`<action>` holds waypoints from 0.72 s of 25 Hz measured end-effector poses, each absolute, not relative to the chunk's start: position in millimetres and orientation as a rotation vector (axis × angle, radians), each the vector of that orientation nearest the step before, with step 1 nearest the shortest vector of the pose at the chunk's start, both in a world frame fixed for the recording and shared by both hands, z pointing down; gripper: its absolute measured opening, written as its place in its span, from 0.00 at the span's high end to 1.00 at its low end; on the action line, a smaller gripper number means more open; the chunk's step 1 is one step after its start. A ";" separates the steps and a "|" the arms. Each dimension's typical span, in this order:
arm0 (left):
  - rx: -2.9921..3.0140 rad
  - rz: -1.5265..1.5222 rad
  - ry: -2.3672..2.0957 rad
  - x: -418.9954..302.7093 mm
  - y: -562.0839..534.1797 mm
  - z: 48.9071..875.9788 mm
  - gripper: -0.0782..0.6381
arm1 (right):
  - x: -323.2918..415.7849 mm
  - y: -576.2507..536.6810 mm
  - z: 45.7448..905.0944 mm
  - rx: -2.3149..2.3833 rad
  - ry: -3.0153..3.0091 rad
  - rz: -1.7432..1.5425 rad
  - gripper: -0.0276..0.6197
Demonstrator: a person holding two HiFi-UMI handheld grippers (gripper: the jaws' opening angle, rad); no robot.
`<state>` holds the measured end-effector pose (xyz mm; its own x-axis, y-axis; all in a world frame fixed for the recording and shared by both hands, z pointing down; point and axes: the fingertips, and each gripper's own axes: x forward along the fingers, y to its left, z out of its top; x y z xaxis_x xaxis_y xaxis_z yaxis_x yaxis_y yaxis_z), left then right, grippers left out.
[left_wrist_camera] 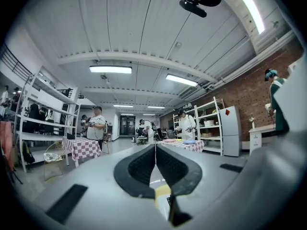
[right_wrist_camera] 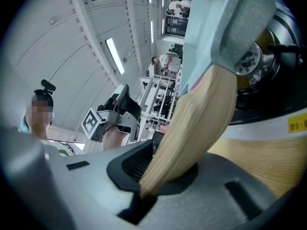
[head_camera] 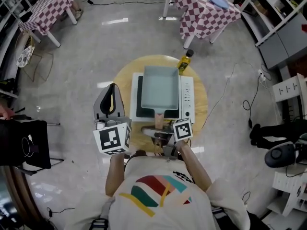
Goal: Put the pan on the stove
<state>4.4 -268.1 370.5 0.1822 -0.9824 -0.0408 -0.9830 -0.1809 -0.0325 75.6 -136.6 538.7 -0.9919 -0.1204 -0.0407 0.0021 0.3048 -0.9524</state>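
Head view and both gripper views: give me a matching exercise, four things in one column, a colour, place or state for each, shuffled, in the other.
1. pan
2. bottle
3. left hand-held gripper
4. right hand-held gripper

A. shut on the wooden handle
B. shut, nothing between its jaws
C. yellow, on the round table beyond the stove
D. pale blue, over the stove

Pairs: 1-D, 2-C, 3-B, 4-A
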 end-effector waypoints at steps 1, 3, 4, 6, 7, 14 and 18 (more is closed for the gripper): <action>-2.378 0.010 1.976 4.5 -267.9 371.8 0.88 | 76.1 -135.8 542.4 -0.112 2.447 -1.800 0.94; -2.382 -0.003 1.978 4.6 -267.6 374.0 0.88 | 76.8 -133.7 548.9 -0.114 2.455 -1.814 0.94; -2.382 -0.009 1.980 4.4 -267.6 374.4 0.88 | 76.9 -133.0 551.2 -0.116 2.466 -1.815 0.94; -2.379 -0.014 1.982 3.8 -267.7 374.4 0.88 | 77.2 -132.1 555.2 -0.117 2.475 -1.817 0.94; -2.377 -0.016 1.983 3.5 -267.6 374.5 0.88 | 77.6 -131.7 557.3 -0.120 2.470 -1.819 0.94; -2.350 -0.027 2.005 -5.6 -263.2 374.5 0.88 | 77.0 -133.2 563.4 -0.117 2.439 -1.802 0.94; -2.346 -0.032 2.006 -7.3 -260.8 374.9 0.88 | 77.4 -132.5 564.5 -0.105 2.438 -1.791 0.94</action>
